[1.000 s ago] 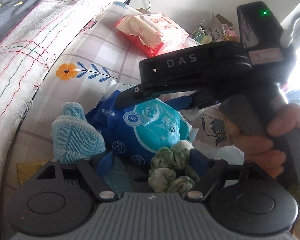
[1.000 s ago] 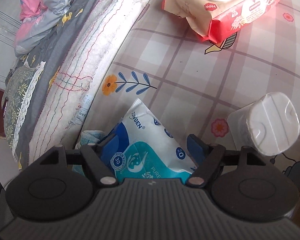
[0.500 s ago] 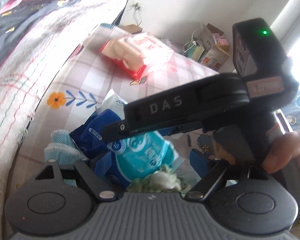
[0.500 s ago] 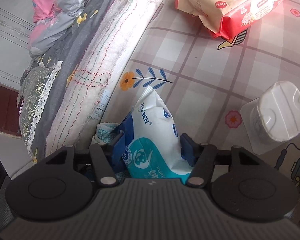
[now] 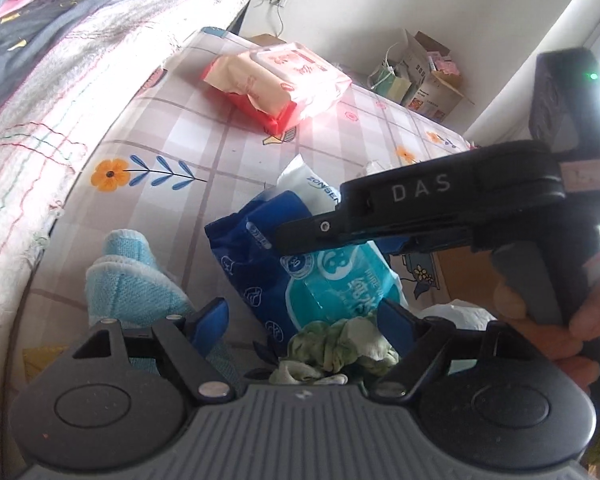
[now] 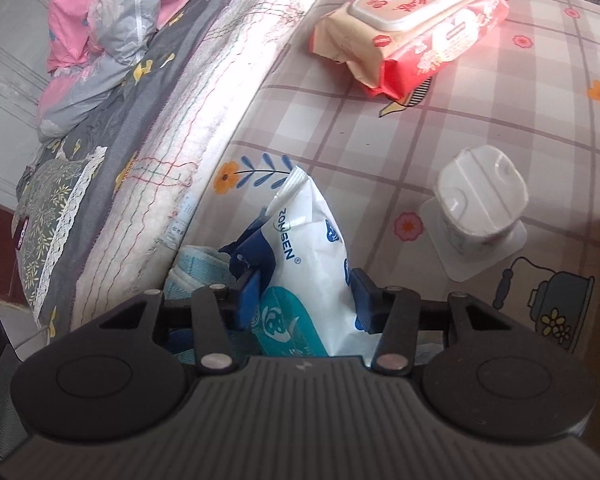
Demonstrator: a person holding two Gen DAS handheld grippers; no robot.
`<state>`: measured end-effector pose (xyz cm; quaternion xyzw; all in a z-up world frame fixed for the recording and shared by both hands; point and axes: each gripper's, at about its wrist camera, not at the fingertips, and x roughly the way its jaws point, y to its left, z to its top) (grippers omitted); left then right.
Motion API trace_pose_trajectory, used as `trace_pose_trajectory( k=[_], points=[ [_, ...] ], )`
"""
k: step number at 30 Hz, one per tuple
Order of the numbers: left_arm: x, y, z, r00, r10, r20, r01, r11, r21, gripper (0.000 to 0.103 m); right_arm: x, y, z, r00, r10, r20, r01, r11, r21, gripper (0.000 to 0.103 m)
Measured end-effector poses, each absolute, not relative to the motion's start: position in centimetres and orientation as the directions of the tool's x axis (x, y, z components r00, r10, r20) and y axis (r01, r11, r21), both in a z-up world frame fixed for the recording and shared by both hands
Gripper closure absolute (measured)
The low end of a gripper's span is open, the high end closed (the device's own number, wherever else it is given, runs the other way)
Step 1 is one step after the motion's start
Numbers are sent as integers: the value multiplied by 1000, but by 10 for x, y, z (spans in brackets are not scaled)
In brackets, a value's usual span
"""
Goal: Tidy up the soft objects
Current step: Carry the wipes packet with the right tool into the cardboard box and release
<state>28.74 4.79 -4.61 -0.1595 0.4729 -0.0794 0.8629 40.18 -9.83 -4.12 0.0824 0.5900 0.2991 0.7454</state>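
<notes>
Two blue pads of my right gripper point(image 6: 306, 294) press into the glossy plastic of the blue-and-white wipes pack point(image 6: 312, 264), pinching it at the lower centre of the right wrist view, its crimped white end pointing up. My left gripper point(image 5: 302, 316) stands wide, gripping nothing; a crumpled green fabric scrunchie point(image 5: 334, 350) lies between its fingers near the right pad. At lower left of the left wrist view a ribbed, light-blue knitted cloth point(image 5: 128, 284), folded and rounded, lies beside the pack. Beneath everything stretches a smooth checked tablecloth point(image 6: 380, 128) printed with flowers. At centre right of the right wrist view stands a white cylindrical sealed cup point(image 6: 480, 210); at upper right lies a pillowy red-and-cream wipes packet point(image 6: 412, 28) with a hard flip lid. A stitched quilt point(image 6: 188, 112) fills the left.
</notes>
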Motion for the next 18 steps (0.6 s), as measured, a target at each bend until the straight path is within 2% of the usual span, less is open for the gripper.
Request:
trace_pose_trajectory(
  k=[4, 11, 14, 18],
  points=[
    [301, 42, -52, 510, -308, -803, 11, 936, -352, 20, 415, -115, -57, 84, 571, -816, -243, 806, 539, 49],
    [325, 40, -73, 429, -334, -839, -32, 923, -384, 19, 424, -117, -68, 46, 577, -815, -228, 801, 554, 39],
    [332, 38, -79, 416, -337, -845, -38, 921, -387, 17, 427, -116, -77, 18, 606, -796, -194, 783, 591, 39],
    [332, 39, -72, 447, -308, -840, -50, 929, -368, 19, 425, -111, -71, 47, 625, -779, -223, 767, 602, 48]
  ],
)
